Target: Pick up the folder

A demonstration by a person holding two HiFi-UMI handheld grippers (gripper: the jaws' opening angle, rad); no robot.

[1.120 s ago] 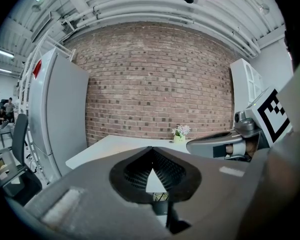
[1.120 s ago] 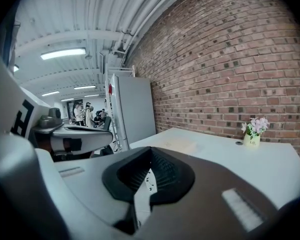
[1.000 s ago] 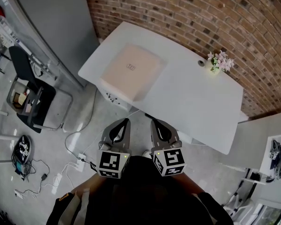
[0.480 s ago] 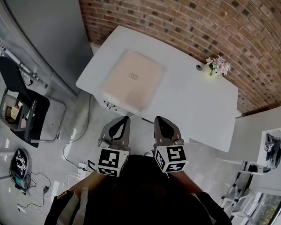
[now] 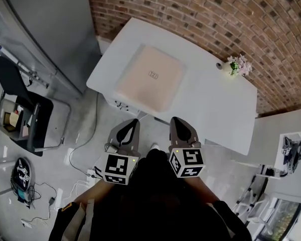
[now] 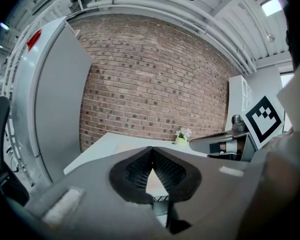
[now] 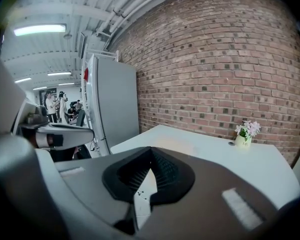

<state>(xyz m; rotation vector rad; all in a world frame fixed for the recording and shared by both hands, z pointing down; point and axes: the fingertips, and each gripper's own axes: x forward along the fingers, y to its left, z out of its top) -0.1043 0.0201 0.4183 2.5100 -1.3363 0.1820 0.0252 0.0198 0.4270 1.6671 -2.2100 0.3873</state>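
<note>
The folder [image 5: 149,78] is a pale pink flat square lying on the left half of the white table [image 5: 210,99]. Both grippers are held side by side short of the table's near edge, over the floor, pointing at it. My left gripper [image 5: 132,124] has its jaws shut with nothing between them, and its tips [image 6: 151,151] meet in its own view. My right gripper [image 5: 176,122] is also shut and empty [image 7: 151,151]. In the right gripper view the folder [image 7: 177,145] shows faintly, lying beyond the tips.
A small vase of pink flowers [image 5: 236,66] stands at the table's far right by the brick wall [image 5: 215,14]. A tall grey cabinet [image 5: 45,24] stands left of the table. A black chair [image 5: 20,104], cables and a power strip [image 5: 90,173] lie on the floor at left.
Both grippers and the head have advanced toward the table, so its near edge lies closer to the fingertips. The jaws stay shut and the folder has not moved.
</note>
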